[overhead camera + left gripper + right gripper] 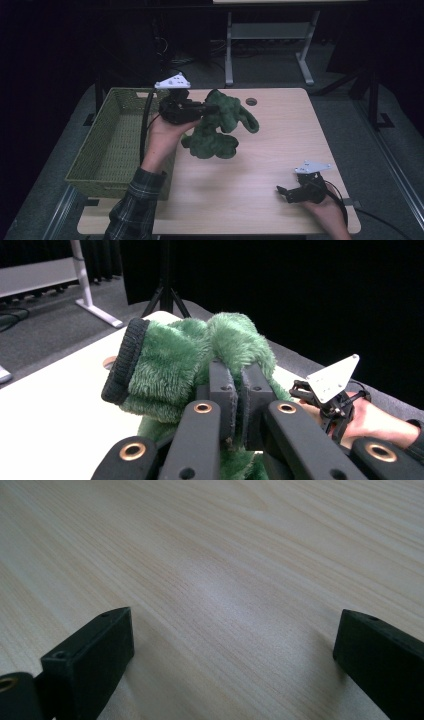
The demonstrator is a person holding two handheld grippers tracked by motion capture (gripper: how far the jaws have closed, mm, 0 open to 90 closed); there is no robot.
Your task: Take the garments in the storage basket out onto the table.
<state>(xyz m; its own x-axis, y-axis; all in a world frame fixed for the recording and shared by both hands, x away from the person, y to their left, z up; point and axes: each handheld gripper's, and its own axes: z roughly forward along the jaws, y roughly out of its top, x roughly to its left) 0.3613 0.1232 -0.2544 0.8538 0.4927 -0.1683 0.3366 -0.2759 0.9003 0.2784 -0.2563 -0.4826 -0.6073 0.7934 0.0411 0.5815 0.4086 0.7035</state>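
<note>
Evidently soft, light plush: green glove (220,127) is pinched in left gripper (209,108), drooping toward six o'clock; cuff grip advised; right gripper (281,191) gapes empty.

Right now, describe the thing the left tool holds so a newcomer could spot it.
Start at the wooden table; at its left edge stands a woven olive basket. Just right of it, the left tool holds a fuzzy green plush garment above the tabletop, the only soft item there, with a dark ribbed cuff.

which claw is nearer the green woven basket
Left. The left claw, shut on the fuzzy green garment, is beside the green woven basket; the open right claw sits across the table.
</note>
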